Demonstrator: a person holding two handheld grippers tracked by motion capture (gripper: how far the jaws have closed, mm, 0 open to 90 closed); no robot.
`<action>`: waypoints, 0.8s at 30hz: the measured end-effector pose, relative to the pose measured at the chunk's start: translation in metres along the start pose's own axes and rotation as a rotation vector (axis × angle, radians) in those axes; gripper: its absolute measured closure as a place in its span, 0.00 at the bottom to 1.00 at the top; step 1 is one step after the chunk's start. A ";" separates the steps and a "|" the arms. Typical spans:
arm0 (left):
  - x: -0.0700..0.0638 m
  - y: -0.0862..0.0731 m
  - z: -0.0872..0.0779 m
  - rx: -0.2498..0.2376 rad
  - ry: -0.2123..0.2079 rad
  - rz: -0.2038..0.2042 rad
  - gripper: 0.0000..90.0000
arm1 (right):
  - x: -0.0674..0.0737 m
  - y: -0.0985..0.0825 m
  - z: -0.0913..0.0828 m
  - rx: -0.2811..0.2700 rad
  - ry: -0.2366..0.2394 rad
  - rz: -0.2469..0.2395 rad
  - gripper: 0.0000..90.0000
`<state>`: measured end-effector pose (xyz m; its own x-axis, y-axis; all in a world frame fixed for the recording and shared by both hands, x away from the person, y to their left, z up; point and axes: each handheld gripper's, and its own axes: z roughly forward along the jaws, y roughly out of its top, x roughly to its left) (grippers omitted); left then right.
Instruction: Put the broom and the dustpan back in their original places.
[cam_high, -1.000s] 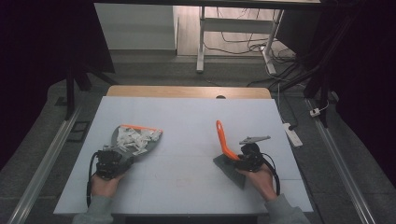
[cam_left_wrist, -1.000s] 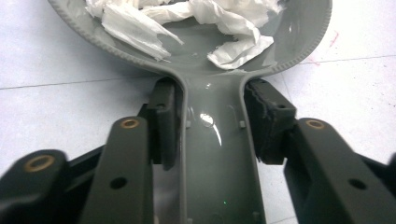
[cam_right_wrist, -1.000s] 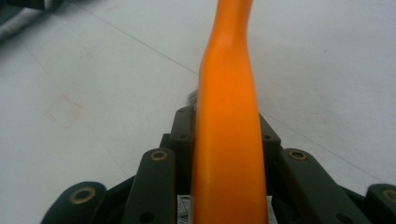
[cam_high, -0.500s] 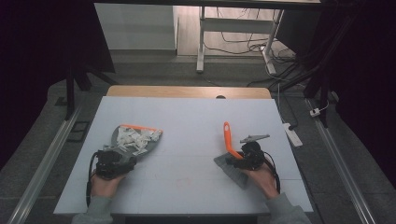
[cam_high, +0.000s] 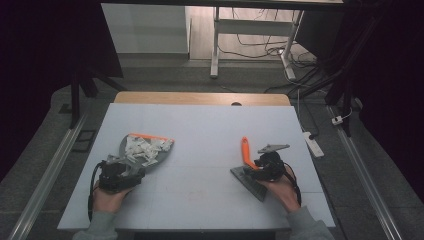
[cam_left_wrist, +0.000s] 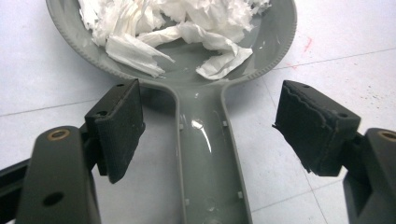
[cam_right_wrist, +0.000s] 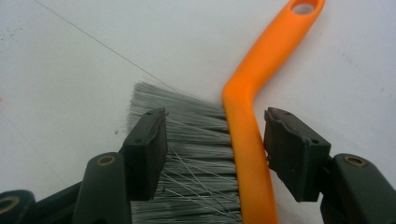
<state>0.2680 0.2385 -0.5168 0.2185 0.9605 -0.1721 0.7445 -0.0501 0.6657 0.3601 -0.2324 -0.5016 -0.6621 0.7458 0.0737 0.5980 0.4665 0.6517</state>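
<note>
Two tools lie on the white table (cam_high: 200, 125): a grey dustpan (cam_high: 145, 150) and a brush (cam_high: 248, 165). Taking the dustpan as the landmark, its pan holds a heap of torn white paper scraps (cam_high: 142, 146), and an orange strip runs along its far edge. Its handle (cam_left_wrist: 210, 158) reaches back toward the person, lying flat on the table between the jaws of the left gripper (cam_left_wrist: 205, 121). Those jaws stand wide apart, one on each side of the handle, with clear table showing between each pad and the handle; they grip nothing. A hand (cam_high: 107, 197) holds this gripper just behind the dustpan.

Well to the right of the dustpan, across bare table, lies the brush, with an orange handle (cam_right_wrist: 261, 93) that bends and points away from the person, a hole at its tip, and grey bristles (cam_right_wrist: 187, 154) spread flat on the table. The right gripper (cam_right_wrist: 215, 149) straddles it: its jaws are open, one over the bristles, the other just beside the orange handle, not closed on it.

Beyond the table, farther from the dustpan, are a white desk frame (cam_high: 250, 35), loose cables (cam_high: 270, 47) on the floor, and a power strip (cam_high: 312, 143) off the table's right edge.
</note>
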 end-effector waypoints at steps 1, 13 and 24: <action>0.000 0.000 -0.001 0.001 -0.007 0.004 0.27 | 0.000 0.000 -0.002 -0.006 -0.001 -0.005 0.45; -0.008 -0.003 -0.020 0.017 -0.104 0.132 0.31 | 0.009 0.000 -0.018 -0.083 0.072 -0.068 0.49; -0.015 -0.013 -0.028 0.027 -0.241 0.261 0.33 | 0.011 -0.015 -0.031 -0.115 0.096 -0.133 0.49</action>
<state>0.2378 0.2321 -0.5026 0.5437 0.8224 -0.1677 0.6596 -0.2951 0.6913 0.3294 -0.2458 -0.4876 -0.7752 0.6298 0.0489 0.4505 0.4969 0.7417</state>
